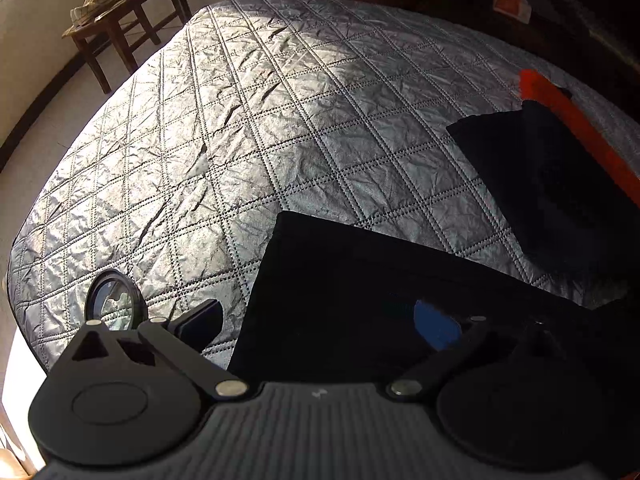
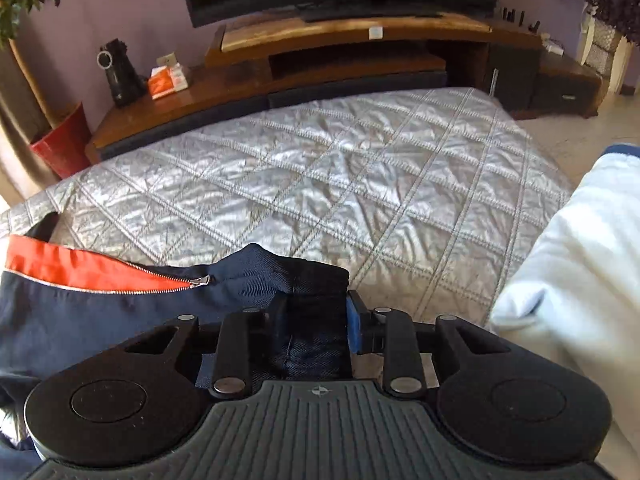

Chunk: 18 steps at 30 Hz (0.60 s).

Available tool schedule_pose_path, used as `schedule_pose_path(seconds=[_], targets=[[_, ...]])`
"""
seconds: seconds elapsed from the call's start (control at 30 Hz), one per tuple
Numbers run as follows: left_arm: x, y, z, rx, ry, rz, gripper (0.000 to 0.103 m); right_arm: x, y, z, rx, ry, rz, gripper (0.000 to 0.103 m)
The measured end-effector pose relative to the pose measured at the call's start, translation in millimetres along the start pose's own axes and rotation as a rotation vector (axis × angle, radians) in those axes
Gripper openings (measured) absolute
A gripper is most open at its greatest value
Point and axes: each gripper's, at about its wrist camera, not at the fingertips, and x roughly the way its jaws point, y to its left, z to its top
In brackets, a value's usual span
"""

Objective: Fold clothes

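A navy garment with an orange panel [image 2: 80, 270] and a silver zipper [image 2: 200, 280] lies on the grey quilted bed [image 2: 320, 184]. My right gripper [image 2: 316, 320] is shut on a bunched fold of its navy cloth [image 2: 304, 276], near the bed's front edge. In the left wrist view the garment looks almost black: one flat part [image 1: 360, 288] lies under my left gripper [image 1: 318, 322], another part [image 1: 552, 184] with an orange strip [image 1: 580, 132] lies to the right. The left gripper is open, its fingers [image 1: 200, 318] wide apart, one over the quilt and one over the cloth.
A wooden chair [image 1: 120, 20] with shoes on it stands past the bed's far left corner. A long wooden TV stand [image 2: 340, 52] with a TV runs behind the bed, a red pot [image 2: 64, 144] at its left. A white cloth [image 2: 572, 264] lies at the right.
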Motion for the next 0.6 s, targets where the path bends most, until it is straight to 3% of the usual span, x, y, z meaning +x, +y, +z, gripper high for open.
schedule_pose_path(seconds=[0.1, 0.17, 0.23, 0.3, 0.33, 0.4, 0.5, 0.53, 0.6], targets=[[-0.5, -0.2, 0.3, -0.005, 0.001, -0.003, 0.102, 5.6, 5.9, -6.8, -0.115, 0.076, -0.062, 0.045], [-0.9, -0.2, 0.2, -0.005, 0.001, -0.005, 0.101, -10.1, 15.1, -19.8, -0.209, -0.007, -0.132, 0.051], [-1.2, -0.3, -0.2, -0.003, 0.001, -0.006, 0.102, -32.6, 25.4, -34.1, -0.286, -0.121, -0.174, 0.063], [-1.3, -0.1, -0.4, -0.002, 0.002, -0.007, 0.102, -58.1, 40.3, -52.9, -0.367, -0.169, -0.092, 0.073], [-1.2, 0.5, -0.2, -0.004, 0.003, -0.008, 0.102, -67.8, 49.4, -63.8, -0.422, -0.152, -0.033, 0.079], [-1.1, 1.7, 0.3, -0.008, 0.004, -0.01, 0.102, -83.8, 66.3, -88.4, -0.536, -0.113, 0.037, 0.077], [-2.0, 3.2, 0.4, -0.013, 0.004, -0.015, 0.102, -77.8, 68.5, -118.7, -0.616, 0.076, 0.045, 0.081], [-2.3, 3.8, 0.5, -0.015, 0.004, -0.017, 0.101, -74.2, 68.2, -128.2, -0.637, 0.148, 0.046, 0.074], [-2.8, 4.8, 0.6, -0.018, 0.004, -0.02, 0.102, -77.4, 64.6, -133.7, -0.648, 0.176, 0.047, 0.073]])
